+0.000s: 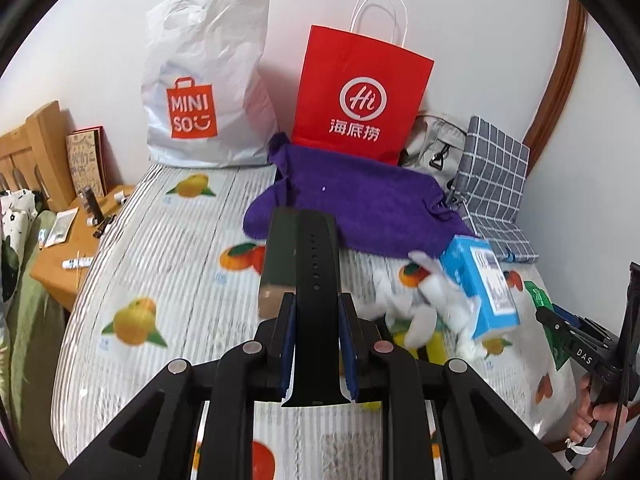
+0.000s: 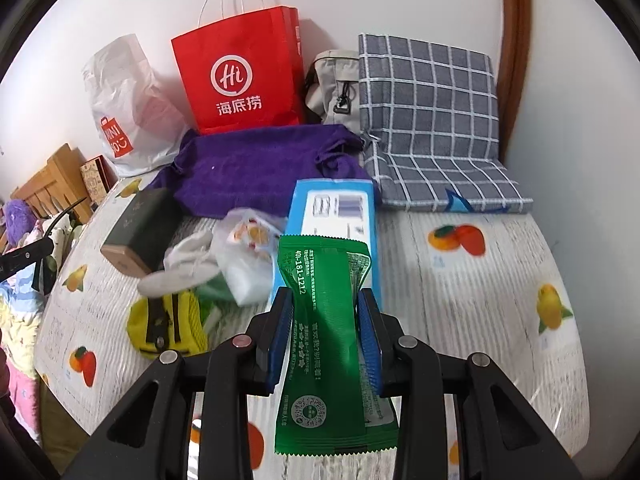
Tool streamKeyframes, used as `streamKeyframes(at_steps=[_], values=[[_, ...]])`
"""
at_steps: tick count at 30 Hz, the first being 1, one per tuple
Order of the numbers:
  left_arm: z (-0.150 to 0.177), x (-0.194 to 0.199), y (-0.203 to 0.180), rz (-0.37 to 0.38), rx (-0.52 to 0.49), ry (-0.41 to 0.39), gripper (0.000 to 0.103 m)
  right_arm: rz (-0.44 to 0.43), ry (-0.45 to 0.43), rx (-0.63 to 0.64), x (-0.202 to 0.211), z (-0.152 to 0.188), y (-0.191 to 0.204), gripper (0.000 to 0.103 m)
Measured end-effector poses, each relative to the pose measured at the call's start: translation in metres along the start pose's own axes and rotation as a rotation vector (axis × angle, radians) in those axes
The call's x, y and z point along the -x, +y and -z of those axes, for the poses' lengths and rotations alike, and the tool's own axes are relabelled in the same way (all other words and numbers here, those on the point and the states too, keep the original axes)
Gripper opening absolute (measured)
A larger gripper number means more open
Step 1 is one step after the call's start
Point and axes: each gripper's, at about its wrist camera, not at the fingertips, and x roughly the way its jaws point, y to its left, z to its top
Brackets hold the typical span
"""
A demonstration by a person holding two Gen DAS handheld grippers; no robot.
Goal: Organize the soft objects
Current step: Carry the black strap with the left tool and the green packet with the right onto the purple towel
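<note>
**Both grippers hold a thing above the fruit-print bed**

At the far left of the left wrist view a wooden bedside table (image 1: 60, 268) carries small tubes and a booklet. On the bed (image 1: 160, 248), against the wall, stands a white Miniso plastic bag (image 1: 204, 80). Next comes the left gripper (image 1: 316, 312): its jaws stand narrow, pressed on a black perforated watch strap (image 1: 318, 276). The strap's long axis runs straight along the fingers, one end pointing away towards the wall, the other towards the camera. Behind its far end lies a dark green box (image 1: 280, 248), blurred. Right of that a red paper bag (image 1: 360, 92) stands behind a purple towel (image 1: 360, 208), then a grey pouch (image 1: 432, 144) and a grey checked cushion (image 1: 496, 168).

In the right wrist view, a yellow pouch (image 2: 168, 324) lies on the bed cover, with a white soft toy (image 2: 188, 264) and a small clear plastic bag (image 2: 244, 264) just beyond it. The right gripper (image 2: 326, 328) has its jaws partly closed on a green sachet (image 2: 328, 312), pinching its middle into a waist. The sachet's long axis also runs along the fingers, its printed top pointing towards the wall and overlapping, in the picture, a blue carton (image 2: 336, 208) lying on the bed.
</note>
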Motion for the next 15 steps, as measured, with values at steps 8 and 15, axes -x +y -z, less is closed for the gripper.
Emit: streamKeyframes(at_steps=[8,15], values=[[-0.046,-0.027,-0.015,-0.019,-0.02,-0.011,0.019,-0.012,-0.042,0.016,-0.015,-0.055,0.003,0.033],[-0.091,-0.057,-0.023,0.006,-0.013,-0.006,0.019,-0.03,-0.081,0.028,-0.034,-0.105,0.007,0.034]])
